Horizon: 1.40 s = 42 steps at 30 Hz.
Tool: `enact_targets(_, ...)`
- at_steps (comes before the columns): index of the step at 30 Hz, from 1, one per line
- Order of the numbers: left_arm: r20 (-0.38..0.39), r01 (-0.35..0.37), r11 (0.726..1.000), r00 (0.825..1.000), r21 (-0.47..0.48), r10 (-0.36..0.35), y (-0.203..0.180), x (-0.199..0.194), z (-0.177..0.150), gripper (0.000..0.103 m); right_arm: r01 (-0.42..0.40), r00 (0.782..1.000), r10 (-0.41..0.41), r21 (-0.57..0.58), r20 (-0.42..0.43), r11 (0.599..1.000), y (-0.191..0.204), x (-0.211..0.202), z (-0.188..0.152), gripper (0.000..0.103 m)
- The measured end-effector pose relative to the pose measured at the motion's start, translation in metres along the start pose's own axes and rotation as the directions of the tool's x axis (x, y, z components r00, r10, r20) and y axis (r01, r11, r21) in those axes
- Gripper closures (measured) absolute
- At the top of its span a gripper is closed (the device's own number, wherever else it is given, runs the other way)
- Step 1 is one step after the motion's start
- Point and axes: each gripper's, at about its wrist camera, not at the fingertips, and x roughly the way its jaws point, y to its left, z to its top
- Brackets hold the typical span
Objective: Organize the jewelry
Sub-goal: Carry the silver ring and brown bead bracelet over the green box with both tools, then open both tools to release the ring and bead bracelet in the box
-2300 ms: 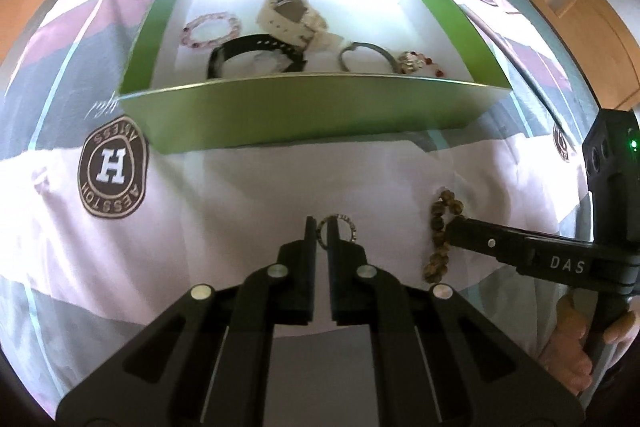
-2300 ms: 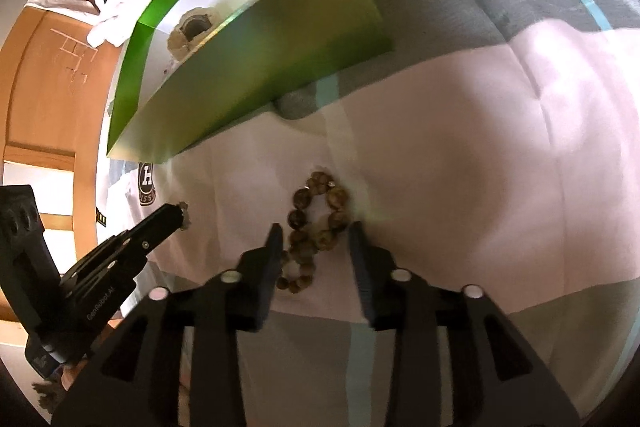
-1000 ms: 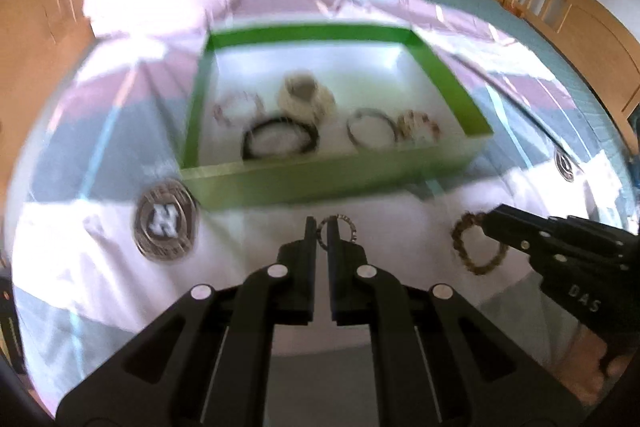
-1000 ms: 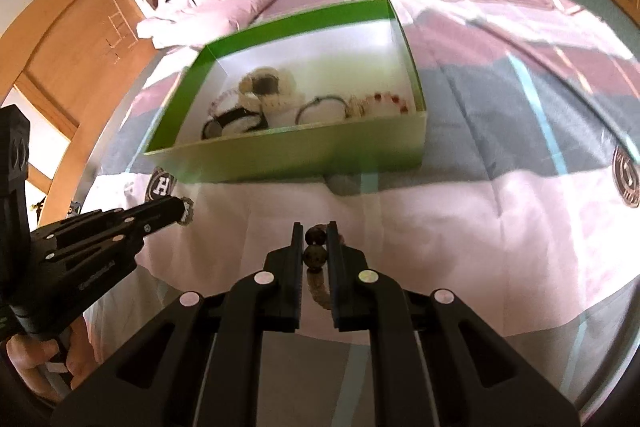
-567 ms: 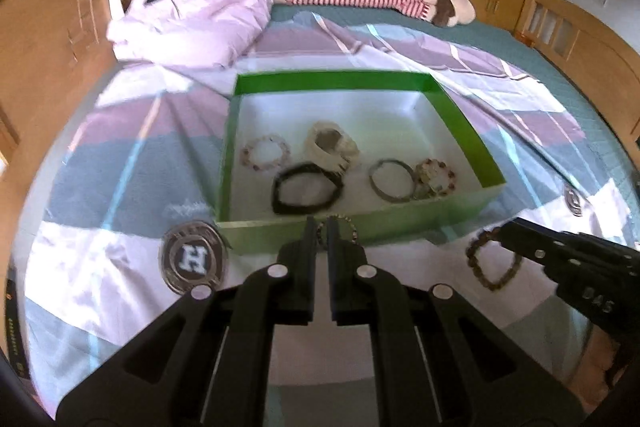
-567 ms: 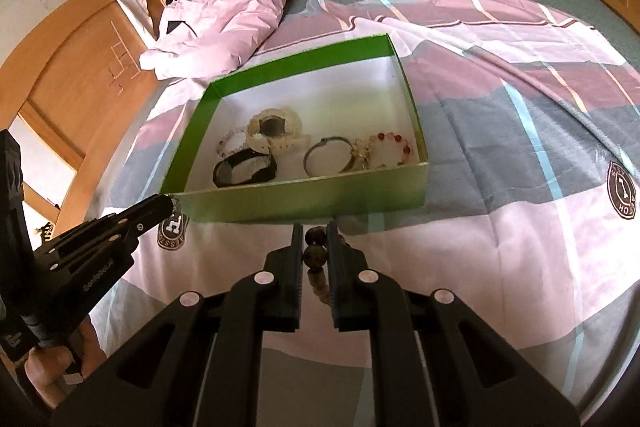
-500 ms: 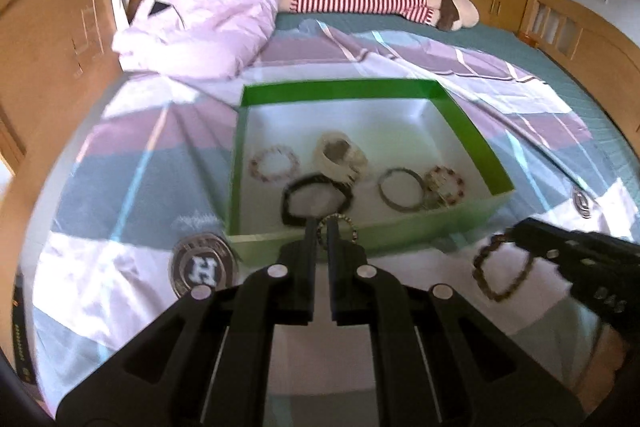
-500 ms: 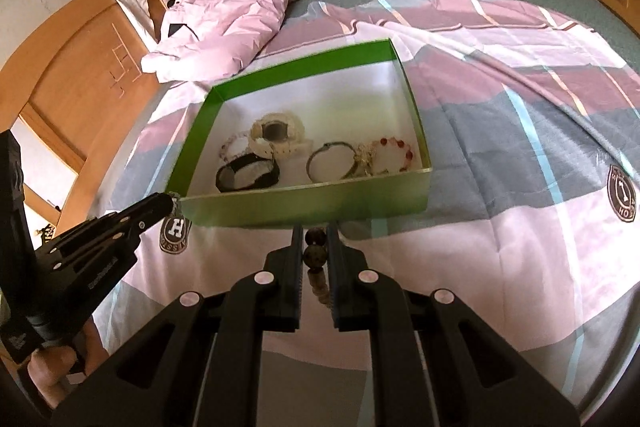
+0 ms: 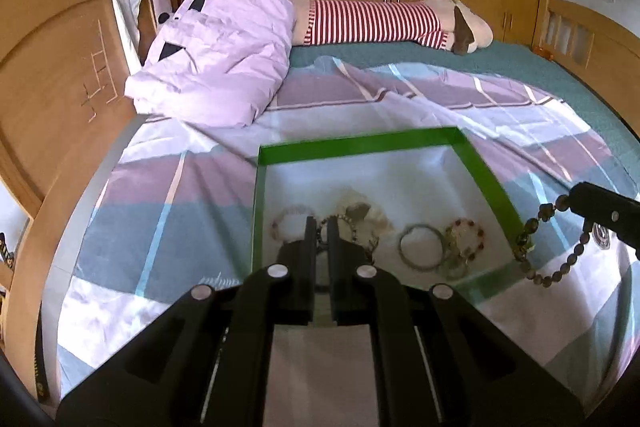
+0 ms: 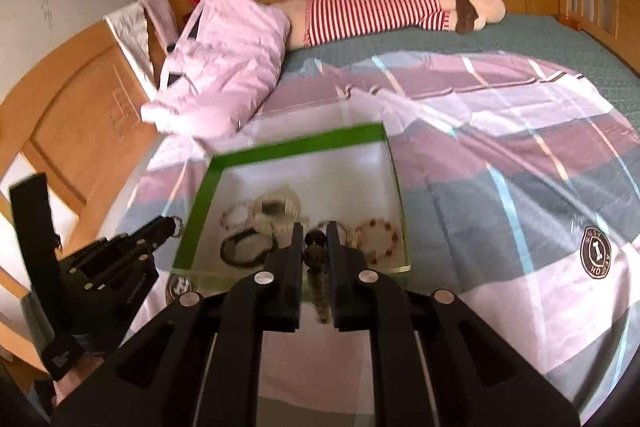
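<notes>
A green box (image 9: 360, 143) with a white floor lies on the striped bedsheet and holds several bracelets and a watch. My left gripper (image 9: 322, 223) is shut on a small beaded ring (image 9: 340, 221), held in the air over the box's near left part. My right gripper (image 10: 312, 239) is shut on a brown bead bracelet (image 10: 314, 255), held in the air above the box's (image 10: 296, 147) near edge. In the left wrist view the bracelet (image 9: 552, 247) hangs from the right gripper by the box's right wall. In the right wrist view the left gripper (image 10: 172, 225) is left of the box.
A pink quilt (image 9: 216, 51) and a striped plush toy (image 9: 380, 23) lie at the head of the bed. A wooden bed frame (image 9: 52, 87) runs along the left. Round logo patches (image 10: 596, 257) mark the sheet.
Both grippers have risen from the sheet with their pieces and moved forward over the green box. The brown bracelet was taken off the sheet by the right gripper.
</notes>
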Motion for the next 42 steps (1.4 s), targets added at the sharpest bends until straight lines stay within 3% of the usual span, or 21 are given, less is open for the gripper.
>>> enact_targets(3, 0.02, -0.013, 1.0, 1.0, 0.009, 0.013, -0.004, -0.002, 0.011, 0.098, 0.02, 1.0, -0.02, -0.011, 0.006, 1.0, -0.001, 0.002, 0.007, 0.092)
enact_targets(7, -0.01, 0.021, 1.0, 1.0, -0.016, -0.021, -0.007, -0.001, 0.03, 0.098, 0.015, 1.0, -0.015, 0.007, 0.0, 1.0, -0.001, 0.008, 0.022, 0.092)
enact_targets(11, -0.006, -0.003, 0.998, 1.0, 0.057, 0.003, -0.019, 0.009, 0.048, 0.098, 0.029, 1.0, -0.03, -0.011, -0.007, 1.0, 0.001, 0.023, 0.043, 0.092)
enact_targets(17, -0.042, 0.056, 0.998, 0.998, 0.041, -0.054, -0.029, 0.045, 0.079, 0.098, -0.016, 0.994, 0.022, 0.057, -0.105, 0.998, -0.01, 0.072, 0.062, 0.092)
enact_targets(20, -0.038, 0.095, 0.994, 0.995, 0.06, -0.093, -0.041, 0.06, 0.088, 0.098, 0.023, 0.994, -0.019, 0.028, -0.103, 0.999, -0.012, 0.095, 0.067, 0.092)
enact_targets(26, -0.134, 0.179, 0.983, 0.976, 0.036, -0.173, -0.054, 0.112, 0.083, 0.098, 0.056, 0.983, -0.051, 0.025, -0.179, 0.998, -0.024, 0.139, 0.059, 0.092)
enact_targets(32, -0.307, 0.215, 0.976, 0.926, -0.047, -0.219, -0.048, 0.171, 0.058, 0.098, 0.07, 0.953, -0.034, 0.109, -0.301, 0.992, -0.045, 0.178, 0.046, 0.092)
enact_targets(34, -0.328, 0.197, 0.98, 0.924, -0.035, -0.198, -0.048, 0.18, 0.051, 0.098, 0.07, 0.945, -0.017, 0.154, -0.326, 0.986, -0.052, 0.186, 0.041, 0.092)
enact_targets(39, -0.355, 0.201, 0.979, 0.915, -0.012, -0.192, -0.055, 0.189, 0.044, 0.098, 0.082, 0.946, -0.039, 0.121, -0.321, 0.989, -0.047, 0.187, 0.042, 0.092)
enact_targets(42, -0.36, 0.163, 0.987, 0.92, -0.008, -0.156, -0.054, 0.19, 0.041, 0.095, 0.083, 0.946, -0.039, 0.122, -0.323, 0.989, -0.046, 0.187, 0.042, 0.091)
